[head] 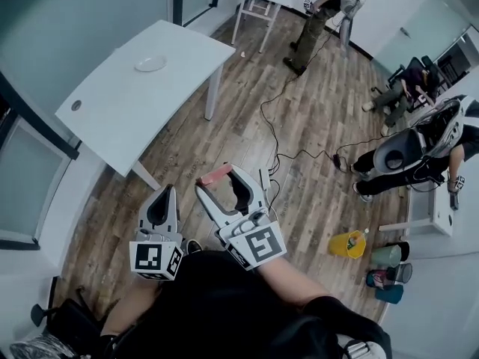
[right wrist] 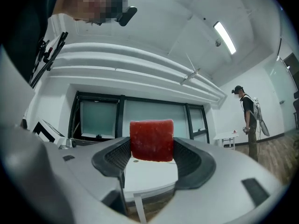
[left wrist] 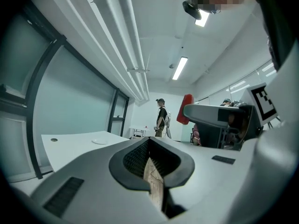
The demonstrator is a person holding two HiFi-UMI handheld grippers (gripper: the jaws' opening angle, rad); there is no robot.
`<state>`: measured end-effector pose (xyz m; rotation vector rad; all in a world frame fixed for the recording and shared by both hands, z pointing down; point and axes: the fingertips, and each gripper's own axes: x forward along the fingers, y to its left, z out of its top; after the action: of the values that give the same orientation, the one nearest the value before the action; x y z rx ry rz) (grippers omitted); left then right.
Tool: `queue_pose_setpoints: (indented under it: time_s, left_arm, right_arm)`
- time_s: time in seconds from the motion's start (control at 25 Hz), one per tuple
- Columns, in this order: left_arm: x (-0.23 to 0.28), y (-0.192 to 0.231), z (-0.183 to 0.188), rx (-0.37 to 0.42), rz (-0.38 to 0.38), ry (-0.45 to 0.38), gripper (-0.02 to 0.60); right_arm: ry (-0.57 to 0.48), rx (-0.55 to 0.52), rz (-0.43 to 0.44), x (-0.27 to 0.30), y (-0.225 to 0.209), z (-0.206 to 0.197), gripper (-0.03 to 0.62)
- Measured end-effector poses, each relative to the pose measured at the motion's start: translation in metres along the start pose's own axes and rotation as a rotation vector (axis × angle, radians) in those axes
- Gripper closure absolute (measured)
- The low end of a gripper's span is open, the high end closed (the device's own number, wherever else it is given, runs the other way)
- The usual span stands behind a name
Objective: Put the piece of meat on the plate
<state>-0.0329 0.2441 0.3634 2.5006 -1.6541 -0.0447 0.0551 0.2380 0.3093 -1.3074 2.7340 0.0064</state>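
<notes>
Meat [right wrist: 151,140] clamped in R gripper [head: 219,183]; L gripper [head: 162,198] jaws together.

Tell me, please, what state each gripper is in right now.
The left gripper is shut and holds nothing.
The right gripper is shut on the piece of meat.

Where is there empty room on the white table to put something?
The white table is mostly bare: a wide patch between the plate and its near end, by the small round hole. Crowded: the floor at right, with cables and a yellow container.
</notes>
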Motion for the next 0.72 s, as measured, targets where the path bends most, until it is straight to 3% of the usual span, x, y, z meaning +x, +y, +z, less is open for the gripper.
queue_pose_setpoints:
  time_s: [0.2,0.4,0.72]
  left_arm:
    - [0.007,0.018,0.009,-0.007,0.006,-0.022,0.578]
    - [0.022,0.028,-0.001,-0.022,0.024,0.013,0.578]
    - [0.078,0.049,-0.006,-0.011,0.088,0.045,0.578]
  right_arm:
    - [0.003,-0.004,-0.006,0.017,0.000,-0.002,0.310]
    - [0.018,0.023,-0.005,0.028,-0.012,-0.011,0.310]
    - [0.041,0.071,0.046,0.077,-0.063,-0.031,0.310]
